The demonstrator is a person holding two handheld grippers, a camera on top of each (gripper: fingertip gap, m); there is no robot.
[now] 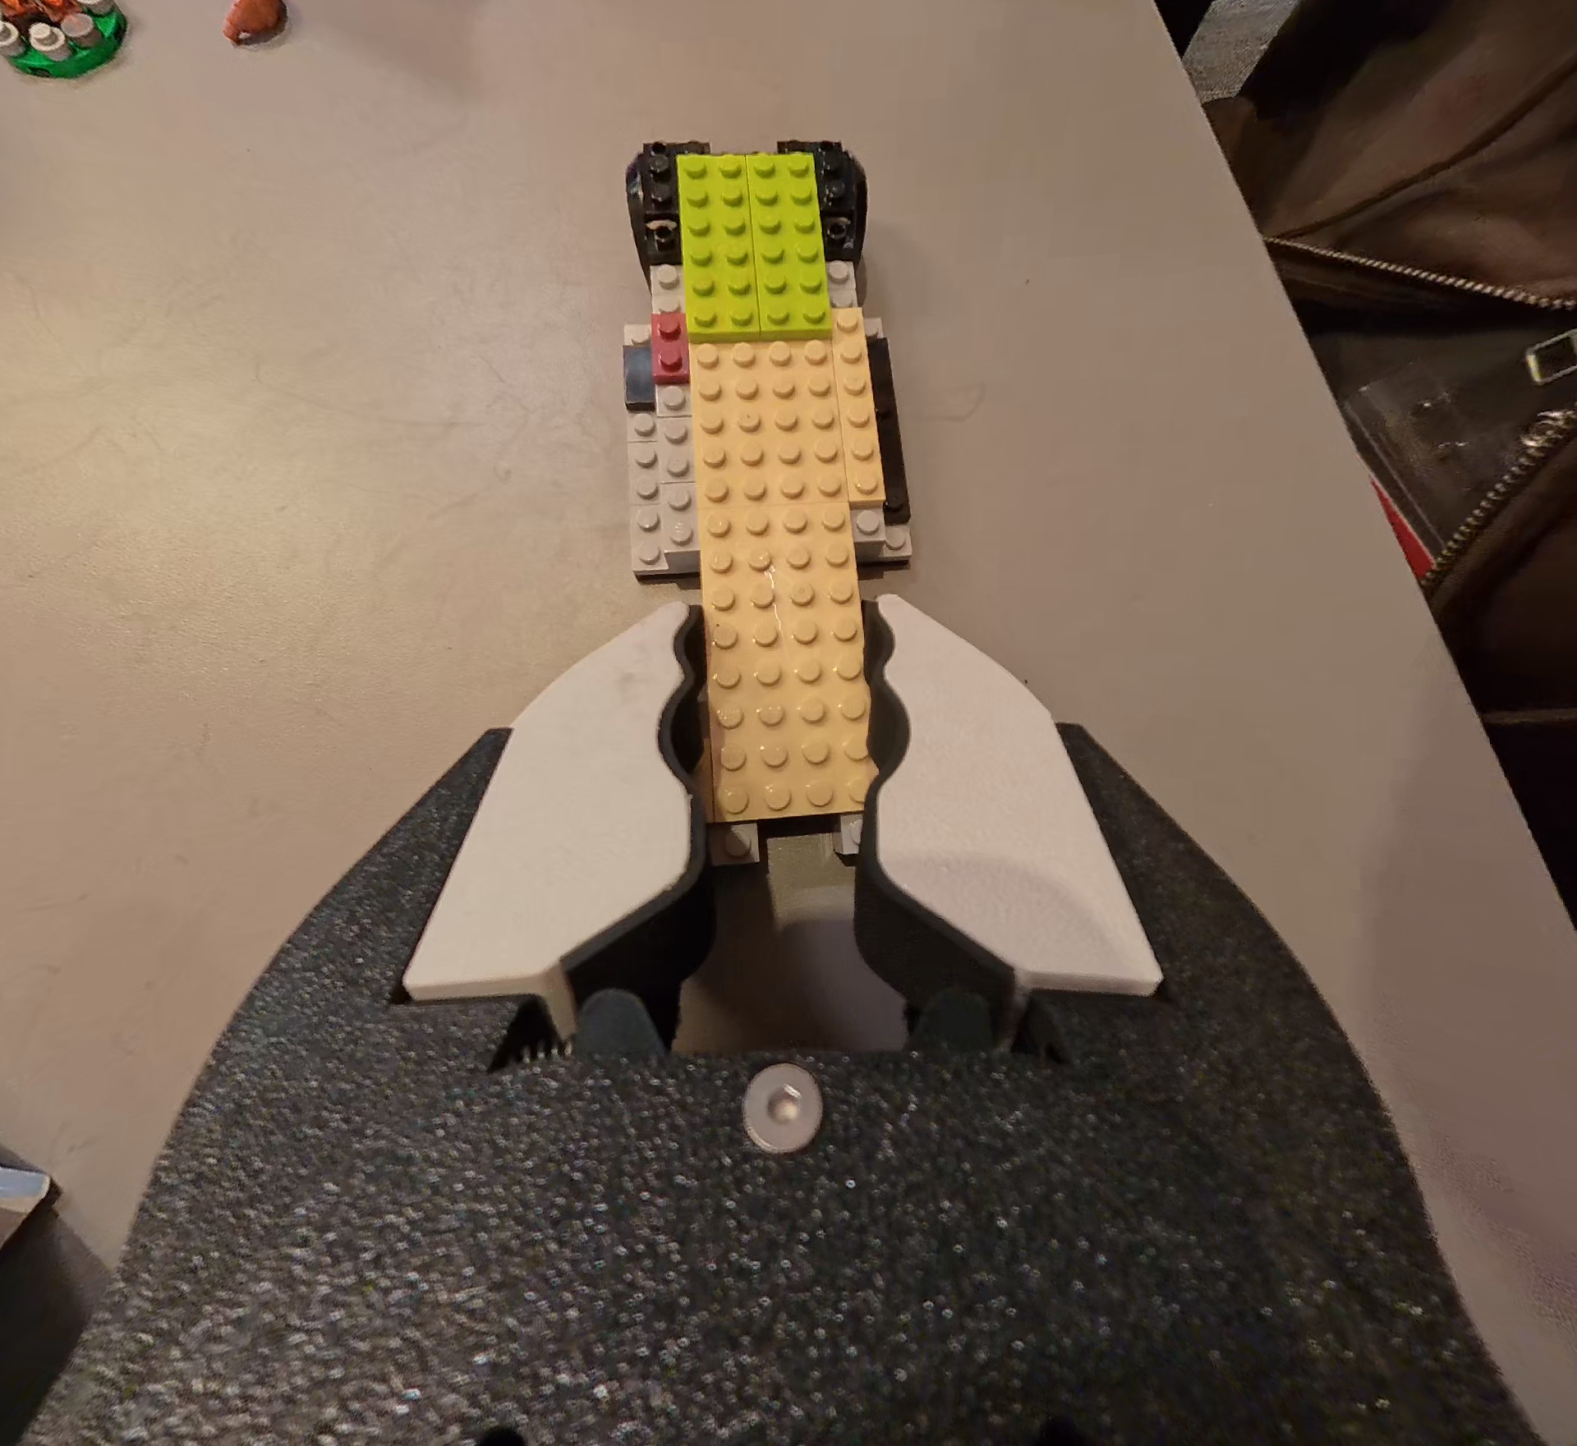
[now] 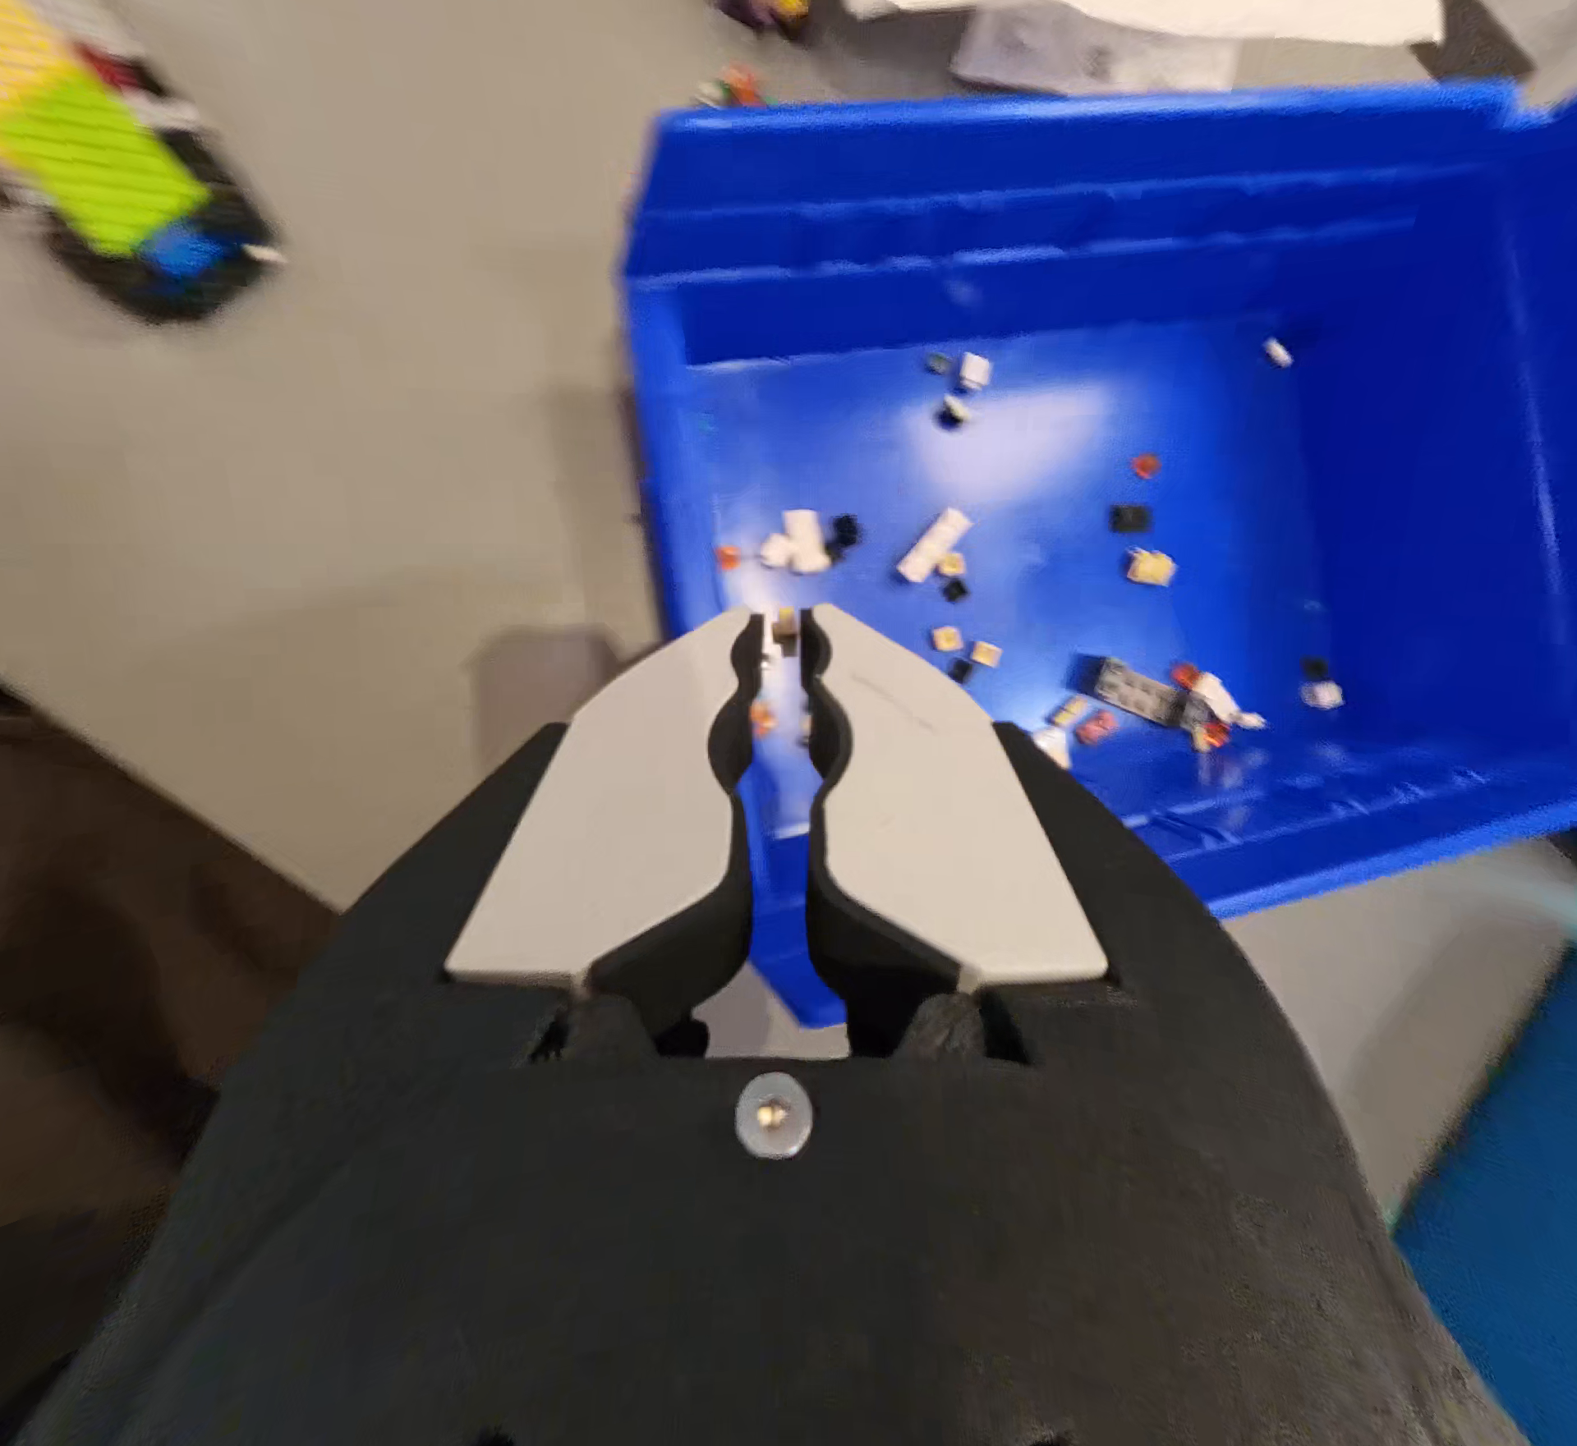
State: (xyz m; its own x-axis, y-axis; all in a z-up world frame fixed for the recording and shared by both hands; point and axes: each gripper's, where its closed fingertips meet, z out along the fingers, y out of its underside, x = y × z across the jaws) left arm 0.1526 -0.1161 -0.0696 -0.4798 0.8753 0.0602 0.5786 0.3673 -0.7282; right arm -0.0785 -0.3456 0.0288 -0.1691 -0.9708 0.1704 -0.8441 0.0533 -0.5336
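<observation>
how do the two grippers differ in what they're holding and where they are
The left gripper is clamped on the long tan end of a brick-built model lying on the grey table; the right gripper pinches one tiny tan piece. The left gripper's jaws stand wide apart; the right gripper's are almost closed. The left gripper is low over the table, the right above a blue bin of loose pieces. Both have grey fingers on black bodies.

Tan, lime and grey studded brick model (image 1: pixel 772 467) on beige table (image 1: pixel 341 381); bright blue bin (image 2: pixel 1067 168).
</observation>
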